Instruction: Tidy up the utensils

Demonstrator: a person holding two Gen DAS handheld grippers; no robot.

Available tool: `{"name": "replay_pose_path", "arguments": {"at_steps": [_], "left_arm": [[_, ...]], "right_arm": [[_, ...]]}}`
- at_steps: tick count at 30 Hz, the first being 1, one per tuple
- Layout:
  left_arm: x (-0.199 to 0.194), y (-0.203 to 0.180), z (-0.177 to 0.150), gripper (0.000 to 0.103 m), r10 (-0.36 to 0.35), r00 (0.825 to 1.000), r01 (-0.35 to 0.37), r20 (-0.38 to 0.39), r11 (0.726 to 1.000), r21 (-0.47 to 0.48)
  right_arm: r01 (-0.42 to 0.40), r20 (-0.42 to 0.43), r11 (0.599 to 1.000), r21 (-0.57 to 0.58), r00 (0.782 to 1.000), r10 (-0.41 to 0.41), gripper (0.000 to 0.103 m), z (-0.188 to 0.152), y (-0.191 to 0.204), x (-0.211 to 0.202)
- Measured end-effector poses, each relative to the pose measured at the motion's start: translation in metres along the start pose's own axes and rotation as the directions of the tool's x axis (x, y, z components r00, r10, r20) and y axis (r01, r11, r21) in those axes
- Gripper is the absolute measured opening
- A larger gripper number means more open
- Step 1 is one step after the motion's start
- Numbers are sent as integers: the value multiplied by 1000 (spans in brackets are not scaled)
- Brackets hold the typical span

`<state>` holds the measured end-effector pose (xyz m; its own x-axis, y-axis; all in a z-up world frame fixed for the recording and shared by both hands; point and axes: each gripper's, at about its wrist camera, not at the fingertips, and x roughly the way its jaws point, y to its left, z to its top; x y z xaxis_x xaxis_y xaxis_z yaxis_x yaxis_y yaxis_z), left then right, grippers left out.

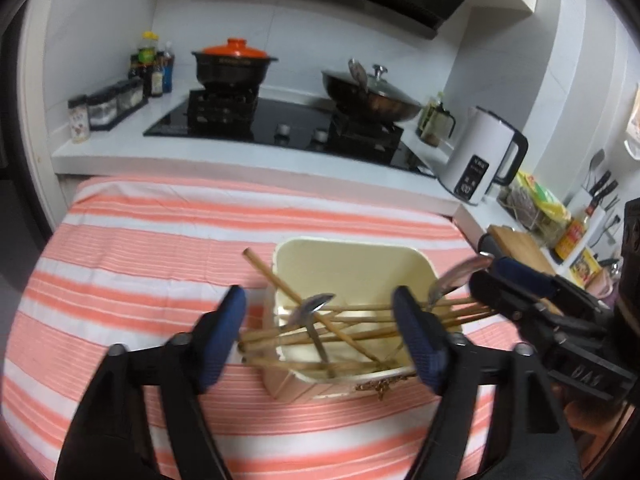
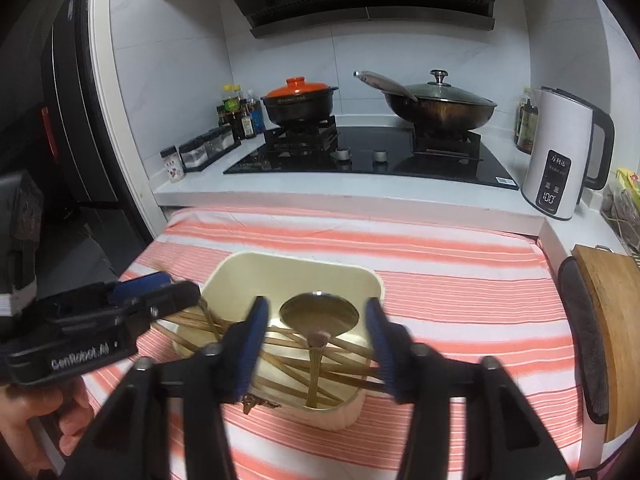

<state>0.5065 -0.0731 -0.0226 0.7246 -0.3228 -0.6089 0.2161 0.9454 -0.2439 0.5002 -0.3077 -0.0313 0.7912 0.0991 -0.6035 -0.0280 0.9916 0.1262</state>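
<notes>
Behind my tabletop (image 2: 460, 276), which is covered in a pink and white striped cloth, runs a white kitchen counter with one black stove (image 2: 372, 160). On the stove sit two pots: one dark pot with an orange lid (image 2: 299, 100) and one lidded wok (image 2: 440, 106). One white kettle (image 2: 560, 156) stands at the right end, and a cluster of bottles (image 2: 236, 114) stands at the left by the wall; I cannot count them exactly.

One cream tub (image 1: 352, 268) sits on the cloth just in front of me. In it lie two metal spoons, one spoon (image 2: 318, 316) seen bowl-up from my right side and another spoon (image 1: 314, 308) leaning among the chopsticks (image 1: 340, 338). The chopsticks are a crossed bundle, several of them, too tangled to count, with some ends sticking over the tub's left and right rims.

My left hand-held gripper (image 1: 320, 332) stands wide open over the tub's near left part, with nothing between its pads. My right hand-held gripper (image 2: 316, 344) is also wide open over the tub, and the spoon below it is not pinched.

Striped cloth lies bare on the left, behind the tub and to the right, up to one wooden board (image 2: 612, 332) at the right edge.
</notes>
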Motion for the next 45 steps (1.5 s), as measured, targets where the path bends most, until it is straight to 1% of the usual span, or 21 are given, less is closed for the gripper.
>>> {"name": "replay_pose_path", "arguments": {"at_steps": [2,3,4,5,6,8,9,10,11,13,14,15,19,22,24,26,29,34,37,40,45], "left_arm": [[-17,-2,0,90,31,999,-32,27,999,10],[-28,-5,-2,92,47,998,-48,42,999,13],[-38,-6,-3,96,55,997,-56,57,998,11],[-49,-7,-7,101,44,996,-45,73,999,3],[-60,-8,-10,103,20,997,-20,80,1000,-2],[-77,-14,-19,103,-9,999,9,49,1000,8],[-86,-19,-25,103,0,999,-1,40,1000,13],[-95,-23,-30,103,27,999,-27,42,999,18],[-105,-28,-37,103,70,996,-72,54,997,26],[-124,-39,-50,103,148,984,-154,94,987,53],[-132,-45,-57,103,178,978,-185,107,981,62],[-139,-49,-62,103,198,974,-207,113,976,73],[-159,-64,-74,103,257,959,-271,121,956,114],[-175,-74,-81,103,293,942,-317,162,937,145],[-187,-80,-86,103,303,934,-332,191,932,143],[-197,-83,-89,103,293,933,-323,208,938,129],[-207,-84,-91,103,276,939,-302,205,947,111],[-223,-90,-97,103,329,918,-357,223,929,101],[-232,-93,-99,103,329,919,-357,219,929,102],[-237,-93,-98,103,322,924,-347,205,932,104],[-243,-91,-97,103,342,918,-365,203,927,86]], "right_arm": [[1,40,1000,24,999,-2,73,3,-3,-18],[0,59,999,32,998,-2,73,4,-4,-29],[2,81,999,37,997,-5,73,5,-4,-42],[3,101,999,38,995,-7,75,4,-3,-55],[6,121,999,39,993,-11,78,3,-1,-68],[19,155,999,40,988,-25,83,-3,3,-94],[31,162,999,41,986,-37,87,-7,5,-105],[47,164,998,42,985,-53,88,-13,8,-116],[63,162,997,44,984,-69,89,-17,10,-125],[84,158,996,38,983,-89,93,-28,17,-142],[86,154,996,29,984,-90,99,-32,21,-149],[82,156,996,21,984,-84,103,-37,23,-157],[79,160,997,21,984,-81,103,-52,31,-182],[73,162,997,17,984,-75,103,-58,35,-196],[79,164,997,3,983,-78,103,-59,39,-203],[92,164,996,-14,982,-89,103,-63,43,-210],[99,164,995,-23,982,-94,103,-67,47,-221],[77,154,997,-18,985,-73,103,-72,49,-233],[82,151,996,-20,986,-78,103,-75,51,-240],[82,150,996,-29,986,-77,103,-77,56,-245],[82,146,995,-57,987,-73,103,-80,63,-248]]}}
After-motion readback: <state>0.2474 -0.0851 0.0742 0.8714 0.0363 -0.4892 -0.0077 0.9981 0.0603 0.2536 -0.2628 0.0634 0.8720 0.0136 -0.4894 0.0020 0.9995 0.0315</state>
